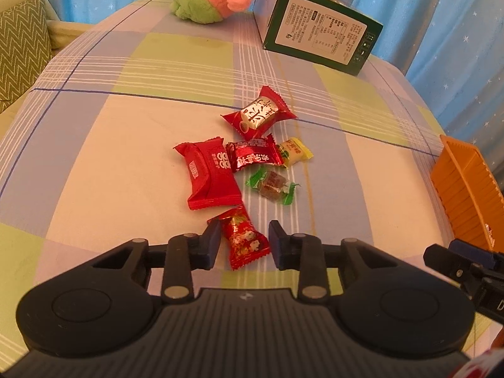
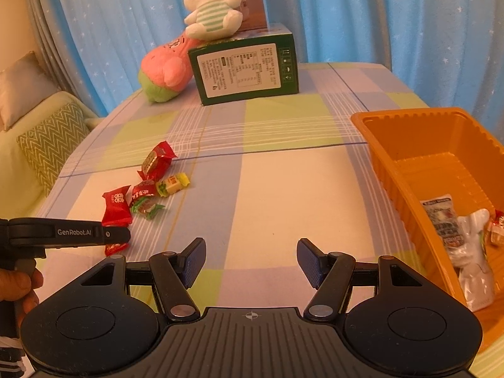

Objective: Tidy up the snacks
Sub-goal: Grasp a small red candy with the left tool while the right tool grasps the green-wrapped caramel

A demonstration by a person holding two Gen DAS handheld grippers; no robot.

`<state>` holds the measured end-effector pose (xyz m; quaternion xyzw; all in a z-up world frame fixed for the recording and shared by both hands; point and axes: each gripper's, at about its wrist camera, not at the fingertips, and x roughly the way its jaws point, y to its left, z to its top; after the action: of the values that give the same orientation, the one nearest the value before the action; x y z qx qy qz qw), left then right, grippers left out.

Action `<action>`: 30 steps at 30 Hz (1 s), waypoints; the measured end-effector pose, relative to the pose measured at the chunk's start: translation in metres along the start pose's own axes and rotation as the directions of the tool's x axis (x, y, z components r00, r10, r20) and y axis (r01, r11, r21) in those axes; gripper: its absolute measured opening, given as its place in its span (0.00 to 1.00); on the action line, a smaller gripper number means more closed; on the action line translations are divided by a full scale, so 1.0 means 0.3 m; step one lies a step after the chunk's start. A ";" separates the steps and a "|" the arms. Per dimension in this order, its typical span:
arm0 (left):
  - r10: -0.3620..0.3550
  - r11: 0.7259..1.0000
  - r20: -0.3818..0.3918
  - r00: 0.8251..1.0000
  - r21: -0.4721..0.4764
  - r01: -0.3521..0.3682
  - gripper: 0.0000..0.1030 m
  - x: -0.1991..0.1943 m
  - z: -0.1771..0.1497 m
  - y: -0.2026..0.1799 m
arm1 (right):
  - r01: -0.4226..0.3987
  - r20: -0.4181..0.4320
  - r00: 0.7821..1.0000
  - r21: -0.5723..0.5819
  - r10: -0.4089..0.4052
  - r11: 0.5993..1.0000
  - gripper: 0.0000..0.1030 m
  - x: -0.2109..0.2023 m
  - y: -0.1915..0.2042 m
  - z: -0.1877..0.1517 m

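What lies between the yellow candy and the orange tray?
Nothing: in the right wrist view, only bare checked tablecloth runs from the yellow candy to the orange tray.

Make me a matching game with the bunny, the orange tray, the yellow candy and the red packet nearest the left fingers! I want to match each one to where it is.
Things:
1. white bunny toy
2. orange tray
3. yellow candy
4. red printed packet

Places:
A. between the fingers of the left gripper
B. on top of the green box
C. on the right side of the table, with a few snacks inside
D. in the pile of snacks, beside a dark red wrapper

Pairs: 1-B, 2-C, 3-D, 4-A
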<state>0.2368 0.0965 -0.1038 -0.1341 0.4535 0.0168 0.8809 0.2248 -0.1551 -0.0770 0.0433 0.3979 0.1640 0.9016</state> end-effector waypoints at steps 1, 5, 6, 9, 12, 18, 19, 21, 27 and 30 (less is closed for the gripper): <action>0.001 1.000 -0.003 1.000 0.010 -0.001 0.26 0.003 -0.001 0.001 | -0.001 -0.001 1.000 -0.002 0.001 1.000 0.62 0.006 0.003 0.002; 0.005 0.998 -0.007 1.000 0.058 -0.005 0.22 0.001 -0.008 0.012 | -0.007 -0.007 1.000 -0.013 0.007 1.000 0.62 0.035 0.020 0.011; 0.008 0.998 -0.007 1.000 0.068 -0.007 0.21 -0.002 -0.008 0.016 | -0.010 -0.008 1.000 -0.016 0.010 1.000 0.62 0.043 0.025 0.013; 0.007 0.996 0.001 1.000 0.085 -0.007 0.19 -0.019 -0.001 0.039 | -0.028 -0.012 1.000 -0.032 0.028 0.999 0.62 0.069 0.050 0.020; 0.010 0.995 0.015 1.000 0.096 -0.011 0.18 -0.043 0.009 0.068 | -0.062 -0.019 0.998 -0.056 0.061 0.996 0.62 0.105 0.083 0.029; 0.003 0.997 0.026 1.000 0.074 -0.005 0.18 -0.073 0.021 0.140 | -0.142 -0.028 0.990 -0.120 0.139 0.983 0.62 0.192 0.171 0.047; 0.000 0.997 0.026 1.000 0.071 -0.002 0.18 -0.076 0.022 0.151 | -0.151 -0.028 0.988 -0.143 0.149 0.978 0.62 0.208 0.191 0.050; -0.001 0.998 0.029 1.000 0.070 -0.001 0.18 -0.080 0.021 0.167 | -0.170 -0.030 0.985 -0.195 0.167 0.966 0.62 0.239 0.227 0.055; -0.021 0.999 0.039 0.999 0.041 0.019 0.18 -0.088 0.024 0.206 | -0.221 -0.059 0.975 -0.339 0.213 0.914 0.62 0.345 0.306 0.067; -0.033 0.999 0.039 0.999 0.031 0.032 0.18 -0.085 0.024 0.215 | -0.235 -0.074 0.972 -0.395 0.223 0.888 0.55 0.388 0.326 0.071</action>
<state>0.2177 0.1628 -0.0936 -0.1277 0.4339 -0.0017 0.8919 0.2882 -0.0235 -0.1239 -0.0978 0.3600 0.3476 0.8602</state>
